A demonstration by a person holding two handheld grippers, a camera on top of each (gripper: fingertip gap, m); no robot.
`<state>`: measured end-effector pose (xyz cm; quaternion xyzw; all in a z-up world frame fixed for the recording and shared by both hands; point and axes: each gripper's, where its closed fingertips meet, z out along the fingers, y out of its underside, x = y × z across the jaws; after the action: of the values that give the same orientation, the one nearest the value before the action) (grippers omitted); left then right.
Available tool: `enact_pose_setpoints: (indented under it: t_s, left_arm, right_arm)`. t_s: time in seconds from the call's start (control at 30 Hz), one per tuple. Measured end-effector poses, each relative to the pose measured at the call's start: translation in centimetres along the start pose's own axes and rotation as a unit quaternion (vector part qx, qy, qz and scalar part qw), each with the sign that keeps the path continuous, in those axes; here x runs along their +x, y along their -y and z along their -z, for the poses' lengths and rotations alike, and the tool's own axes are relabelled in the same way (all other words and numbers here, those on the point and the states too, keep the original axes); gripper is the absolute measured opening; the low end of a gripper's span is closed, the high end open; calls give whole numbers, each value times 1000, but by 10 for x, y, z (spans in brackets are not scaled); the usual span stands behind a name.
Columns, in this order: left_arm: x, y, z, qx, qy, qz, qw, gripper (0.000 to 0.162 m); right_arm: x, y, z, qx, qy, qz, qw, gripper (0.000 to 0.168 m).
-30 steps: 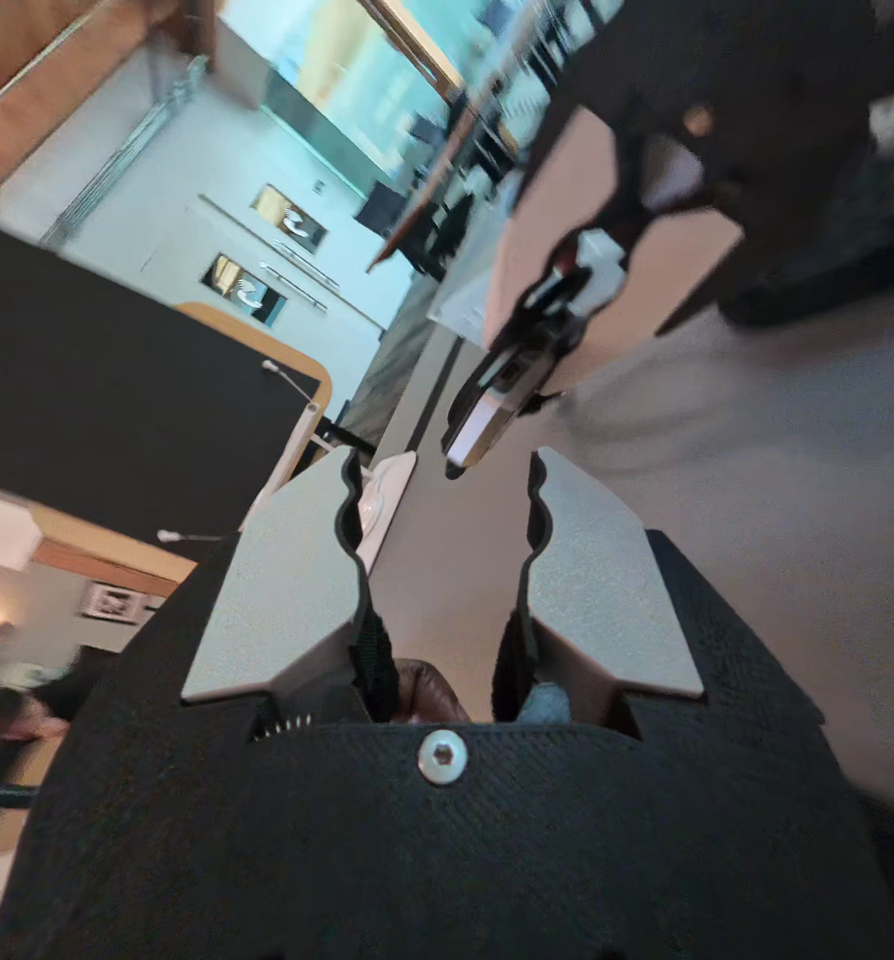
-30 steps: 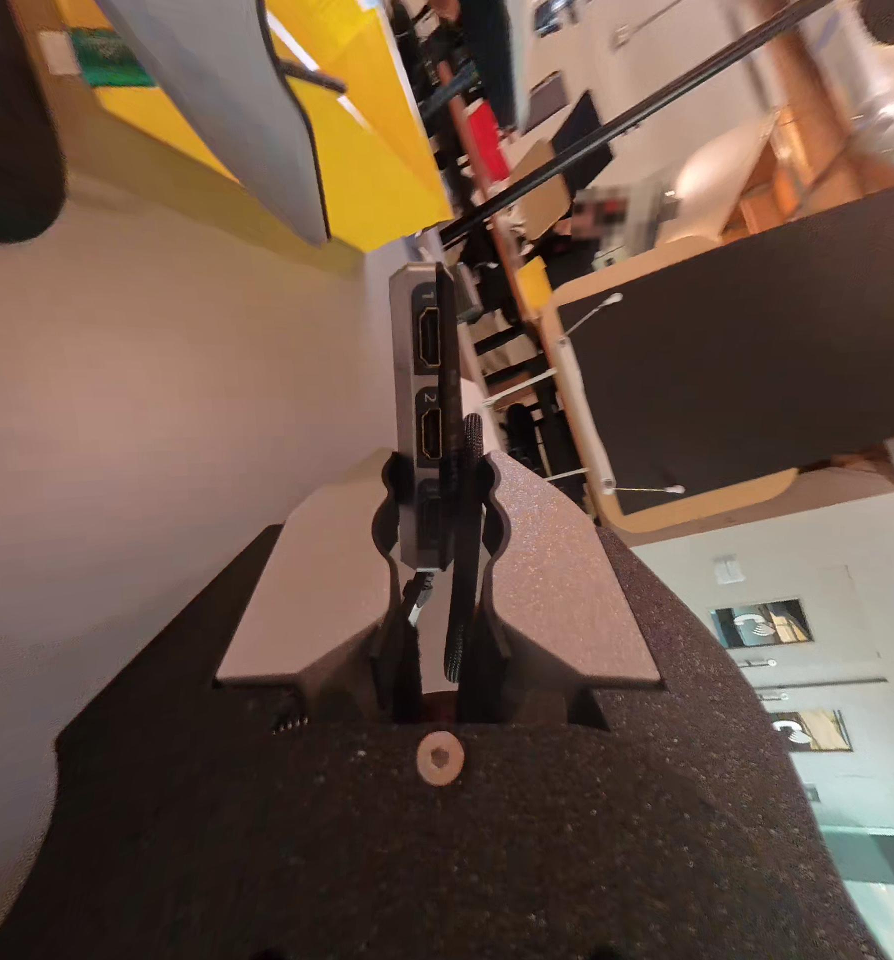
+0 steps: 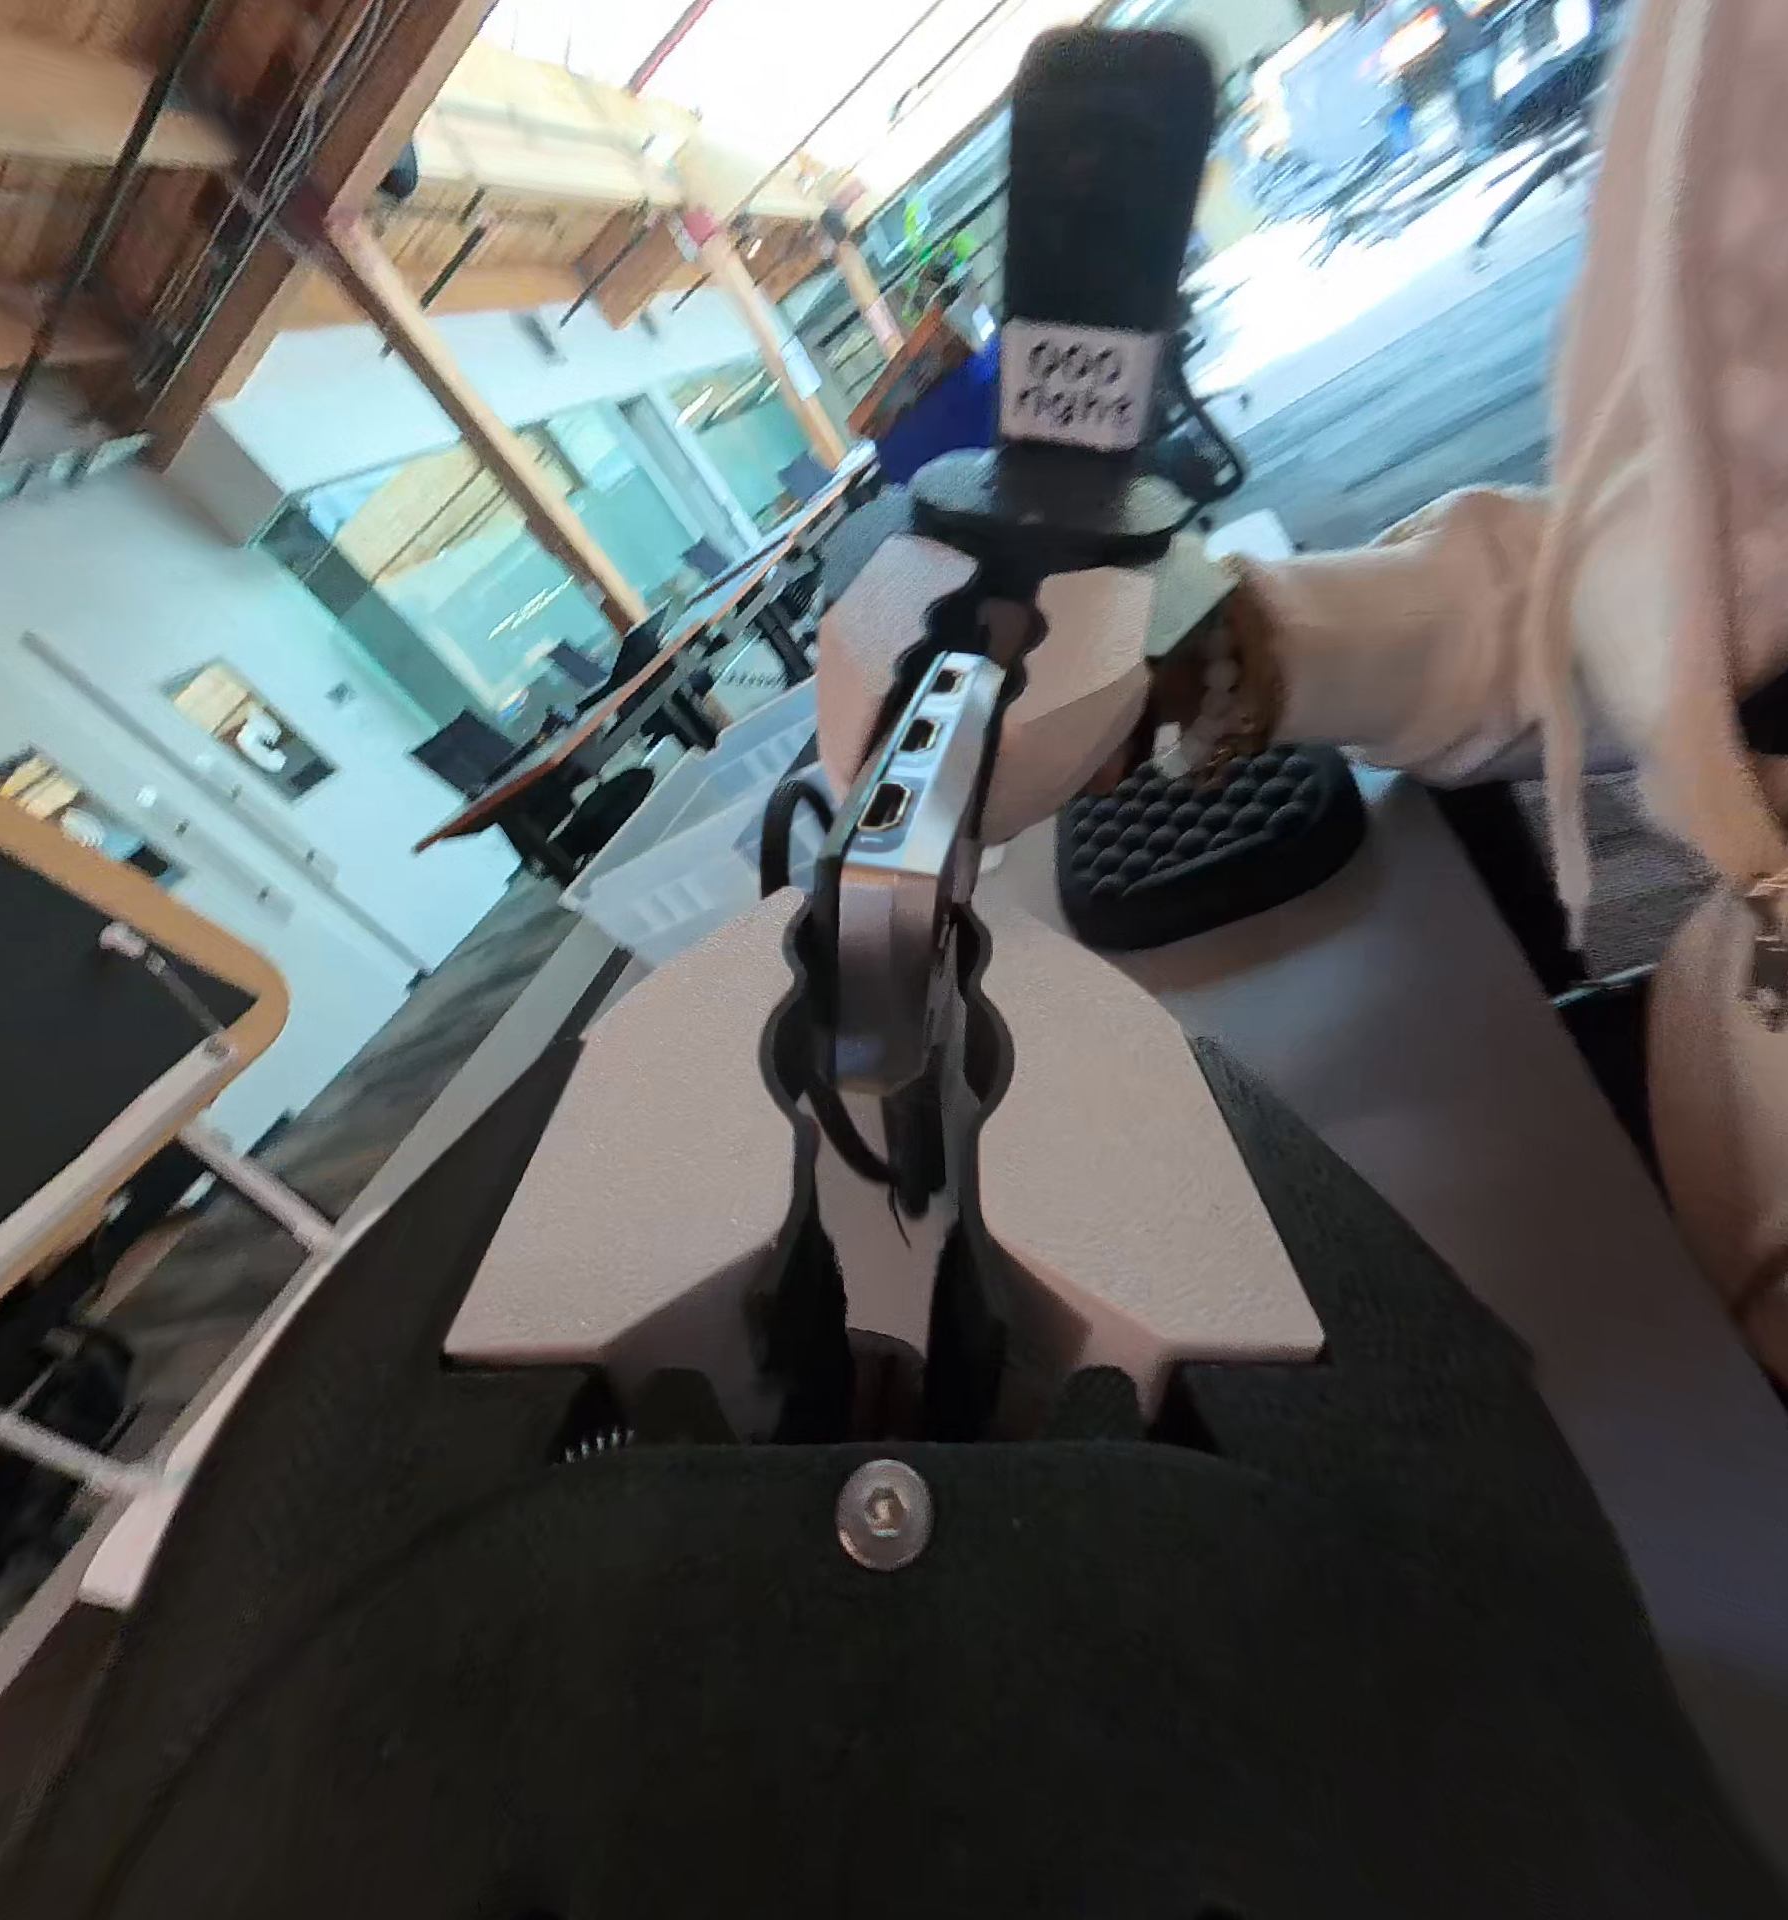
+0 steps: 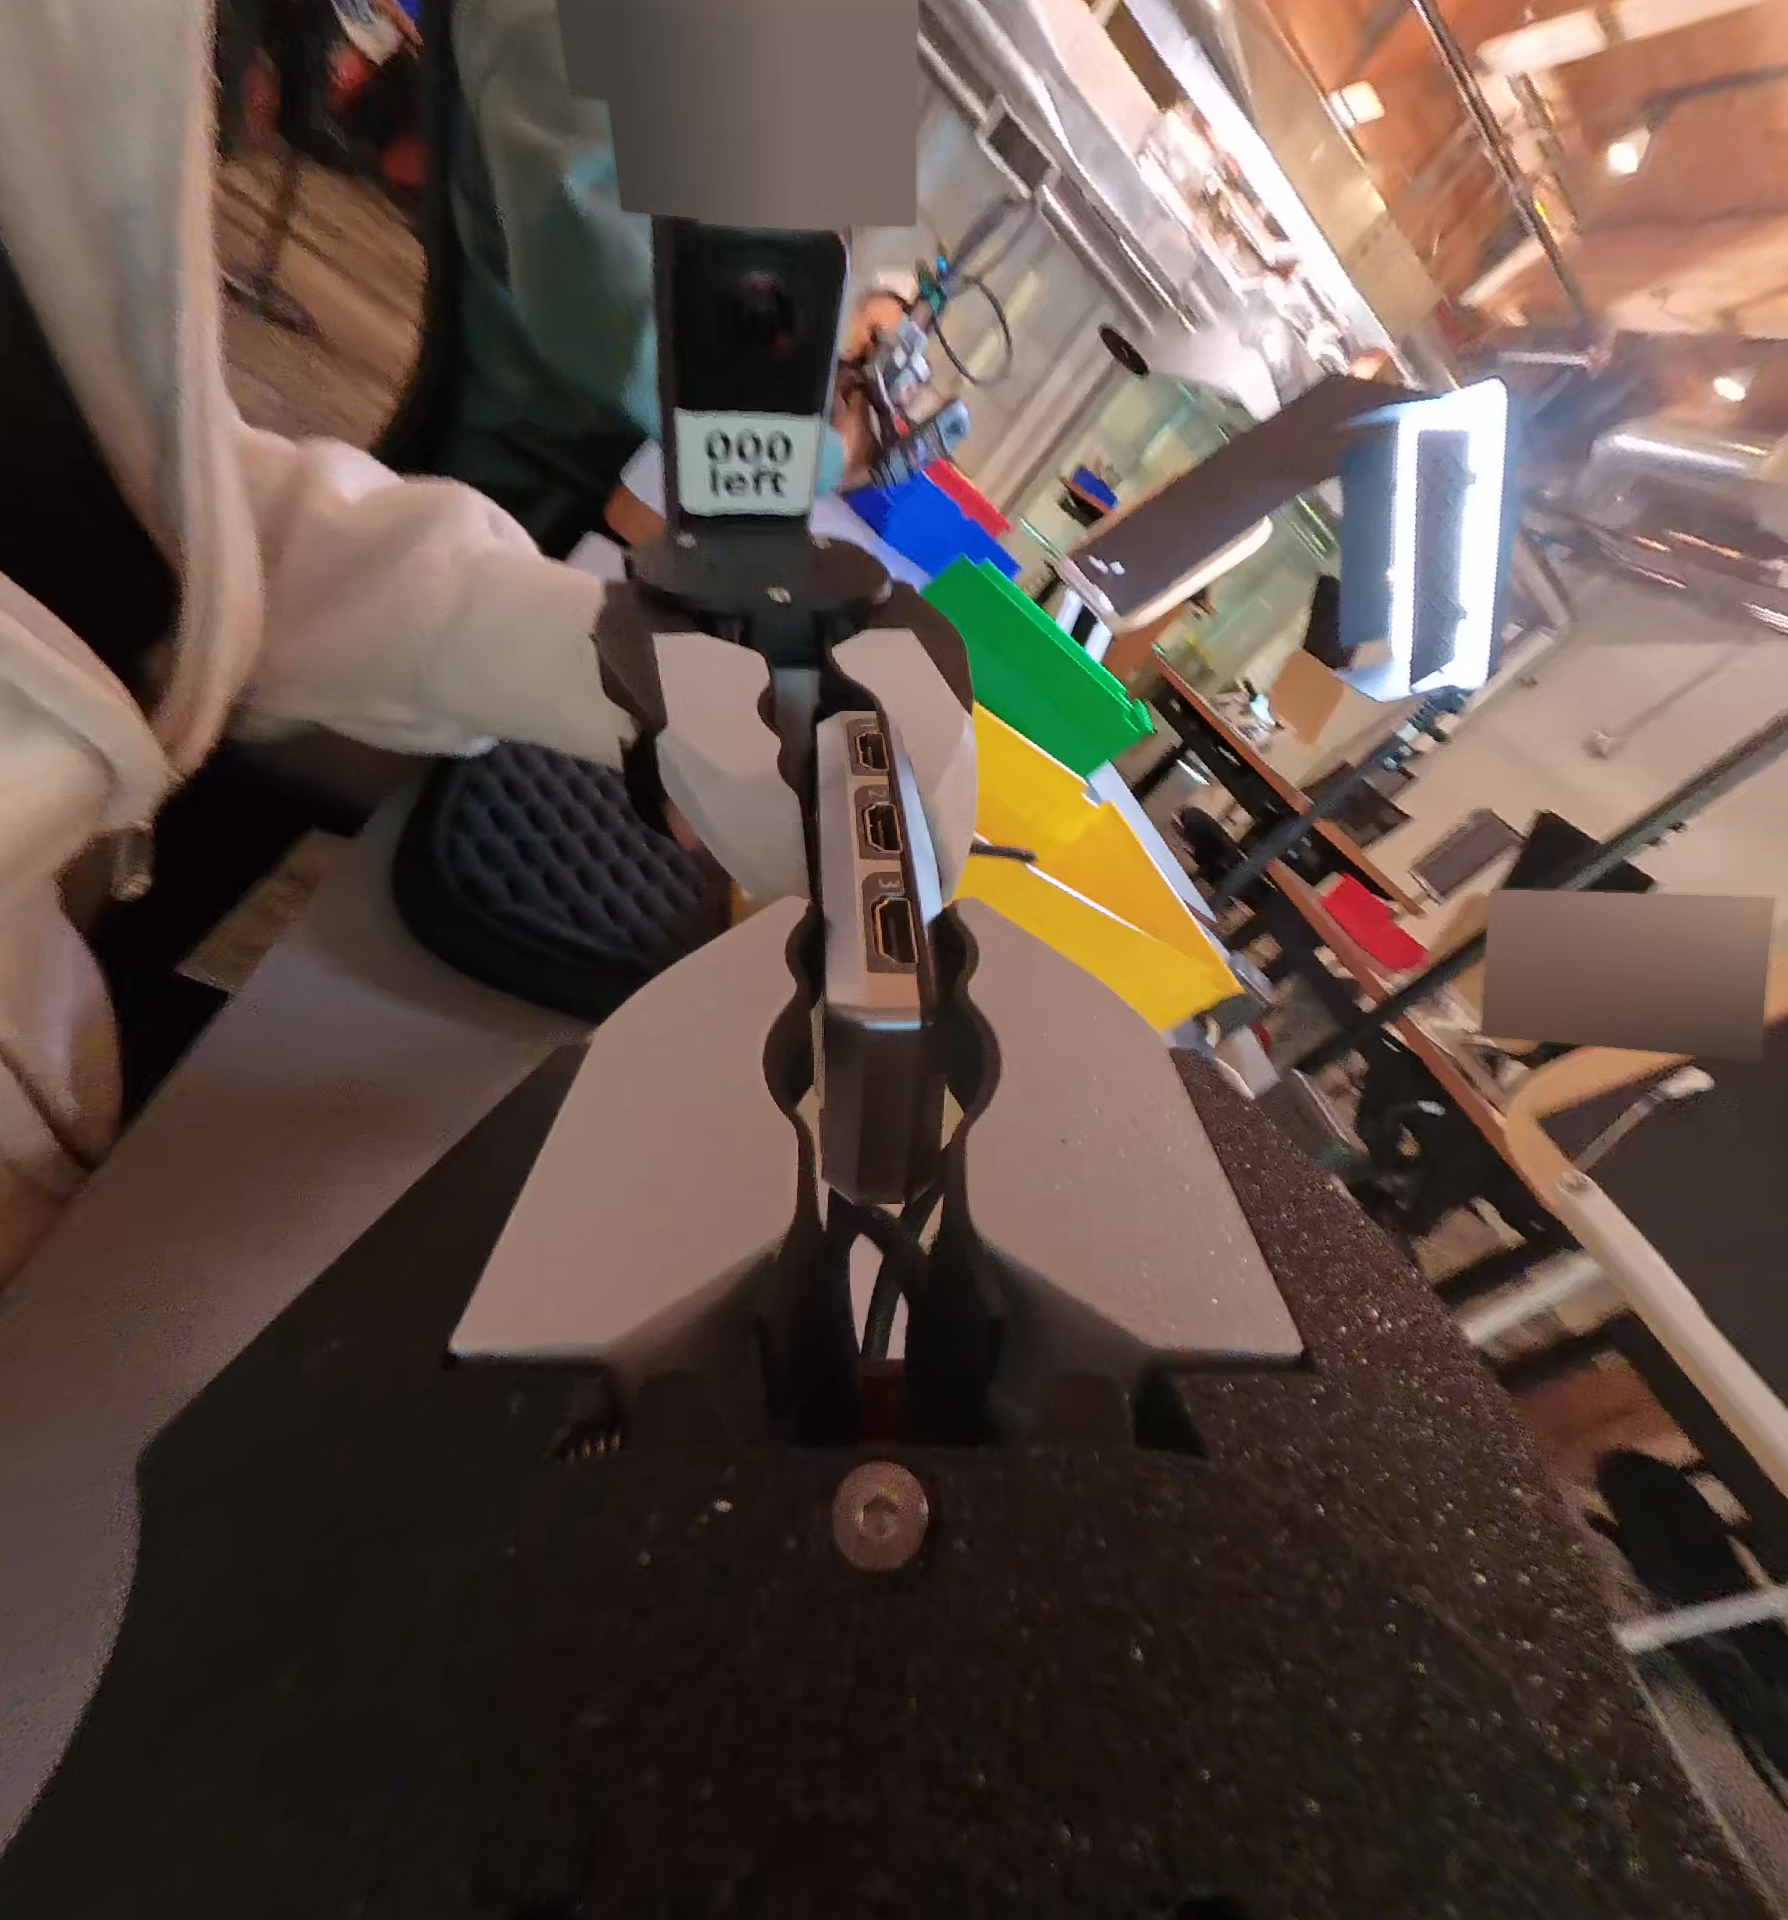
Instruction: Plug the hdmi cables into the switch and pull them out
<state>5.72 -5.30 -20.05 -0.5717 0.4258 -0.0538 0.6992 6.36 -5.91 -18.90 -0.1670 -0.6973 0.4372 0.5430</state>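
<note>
Left gripper (image 3: 885,997) clamped on near end of grey switch (image 3: 905,831), switch held in air above table (image 3: 1389,1091). Right gripper (image 4: 879,997) clamped on opposite end. Three ports empty; black cable (image 4: 885,1309) trails between right fingers.

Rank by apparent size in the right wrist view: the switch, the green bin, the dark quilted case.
1. Dark quilted case, largest.
2. Switch and green bin look alike; the switch sits much nearer the camera, so their order is unsure.
</note>
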Motion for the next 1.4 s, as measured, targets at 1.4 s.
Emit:
enact_pose_setpoints:
  t_s: [1.4]
  left_arm:
    - [-47, -40, 106, -228, 269, 31, 935, 41]
  right_arm:
    - [4, -139, 22, -398, -58, 342, 849, 25]
